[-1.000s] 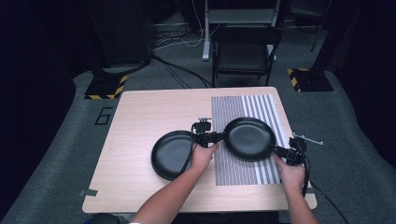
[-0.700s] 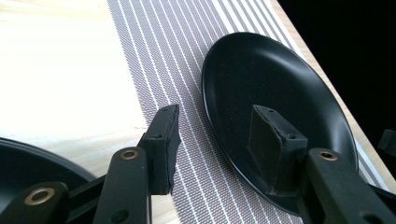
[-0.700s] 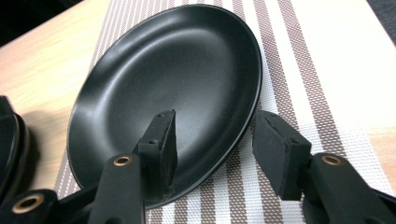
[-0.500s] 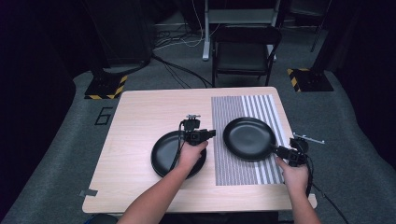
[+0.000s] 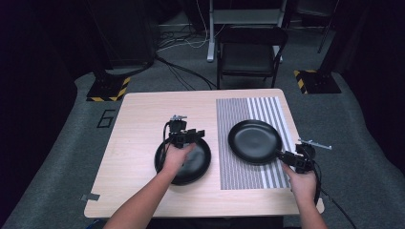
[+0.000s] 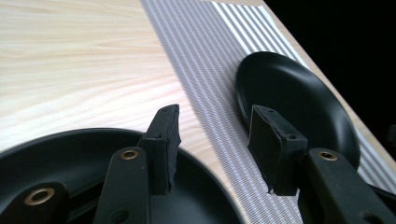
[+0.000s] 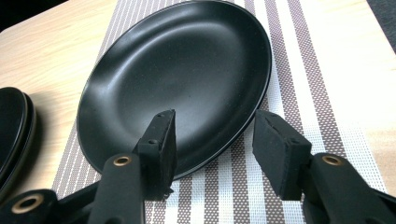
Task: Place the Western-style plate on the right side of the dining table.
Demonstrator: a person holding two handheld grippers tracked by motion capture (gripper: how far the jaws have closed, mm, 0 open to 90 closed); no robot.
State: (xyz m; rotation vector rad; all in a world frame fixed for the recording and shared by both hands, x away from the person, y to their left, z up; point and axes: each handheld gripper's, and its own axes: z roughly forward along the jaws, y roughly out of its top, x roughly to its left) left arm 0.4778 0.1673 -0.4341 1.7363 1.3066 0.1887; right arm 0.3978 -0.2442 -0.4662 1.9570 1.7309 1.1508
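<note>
A single black plate (image 5: 254, 141) lies on the striped placemat (image 5: 248, 107) at the table's right. A stack of black plates (image 5: 184, 164) sits left of the mat on the bare wood. My left gripper (image 5: 195, 134) hovers open over the stack's far rim, holding nothing. In the left gripper view the open left gripper (image 6: 215, 144) stands above the stack's rim (image 6: 93, 140), with the single plate (image 6: 294, 93) beyond it. My right gripper (image 5: 282, 155) is open at that plate's near right edge. The right gripper (image 7: 212, 144) has one jaw over the plate (image 7: 177, 79), gripping nothing.
The wooden table (image 5: 138, 119) has bare room left of and behind the stack. A black chair (image 5: 250, 52) stands behind the far edge, with cables on the floor. The stack's edge (image 7: 14, 135) lies left of the mat in the right gripper view.
My left gripper has let go of the single plate's rim and moved left over the stack. The plate rests on the mat; the right gripper stays at its near right edge.
</note>
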